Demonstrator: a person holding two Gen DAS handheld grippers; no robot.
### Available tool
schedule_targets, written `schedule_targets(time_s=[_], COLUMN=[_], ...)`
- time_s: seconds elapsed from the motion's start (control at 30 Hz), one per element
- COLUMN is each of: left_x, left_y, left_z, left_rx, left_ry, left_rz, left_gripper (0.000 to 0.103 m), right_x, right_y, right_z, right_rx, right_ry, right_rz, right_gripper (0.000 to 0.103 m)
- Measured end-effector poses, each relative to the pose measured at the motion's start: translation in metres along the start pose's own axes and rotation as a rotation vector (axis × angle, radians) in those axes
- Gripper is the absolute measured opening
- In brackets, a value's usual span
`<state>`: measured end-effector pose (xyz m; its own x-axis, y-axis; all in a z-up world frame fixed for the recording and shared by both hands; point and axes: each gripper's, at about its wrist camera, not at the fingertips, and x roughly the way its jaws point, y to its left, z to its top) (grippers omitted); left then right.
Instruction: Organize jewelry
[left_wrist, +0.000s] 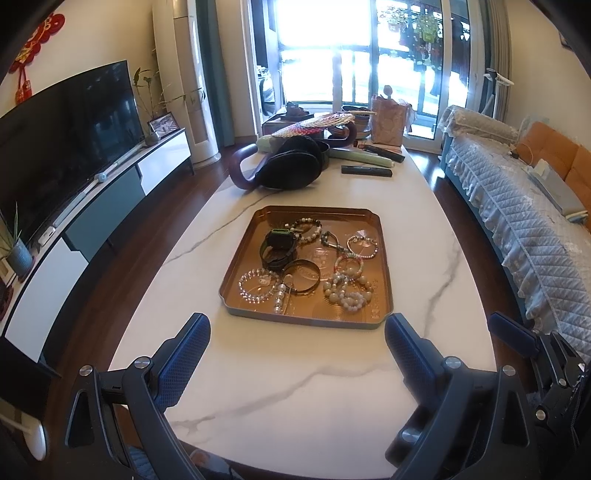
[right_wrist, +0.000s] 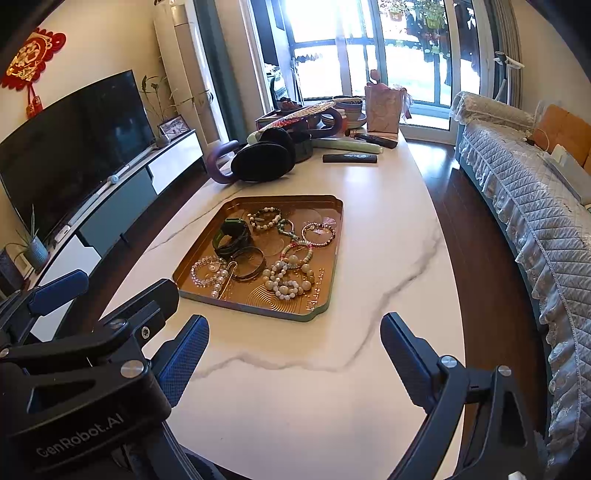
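A copper-coloured tray (left_wrist: 236, 280) lies on the white marble table (left_wrist: 295, 387) and holds several pieces of jewelry: a black and green watch (left_wrist: 277, 245), a dark bangle (left_wrist: 301, 276), a clear bead bracelet (left_wrist: 257, 285) and pale bead strands (left_wrist: 349, 291). The tray also shows in the right wrist view (right_wrist: 334, 251), with the watch (right_wrist: 233, 236) and bead strands (right_wrist: 290, 280). My left gripper (left_wrist: 297, 334) is open and empty, hovering just short of the tray's near edge. My right gripper (right_wrist: 293, 334) is open and empty, near the tray's near right corner.
At the far end of the table lie black earmuffs (left_wrist: 291, 164), a purple handle (left_wrist: 240, 166), a woven fan (left_wrist: 317, 123), remote controls (left_wrist: 365, 170) and a paper bag (left_wrist: 388, 122). A TV stand (left_wrist: 110, 206) runs on the left, a covered sofa (left_wrist: 517, 206) on the right.
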<state>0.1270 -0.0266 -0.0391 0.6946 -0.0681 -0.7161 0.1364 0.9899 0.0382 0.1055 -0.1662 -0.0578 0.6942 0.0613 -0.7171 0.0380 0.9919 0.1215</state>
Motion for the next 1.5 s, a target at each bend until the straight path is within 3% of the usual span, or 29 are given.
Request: schedule_targets(time_s=[1.5], left_x=[0.0051], left_y=[-0.0001], left_z=[-0.0025], left_rx=[0.008], left_ry=[0.023], left_rz=[-0.001], left_gripper=[0.098], right_x=[0.0051], right_y=[-0.0005], right_z=[-0.0036], right_rx=[0.009], right_ry=[0.022], right_rz=[0.002], right_gripper=[0.093])
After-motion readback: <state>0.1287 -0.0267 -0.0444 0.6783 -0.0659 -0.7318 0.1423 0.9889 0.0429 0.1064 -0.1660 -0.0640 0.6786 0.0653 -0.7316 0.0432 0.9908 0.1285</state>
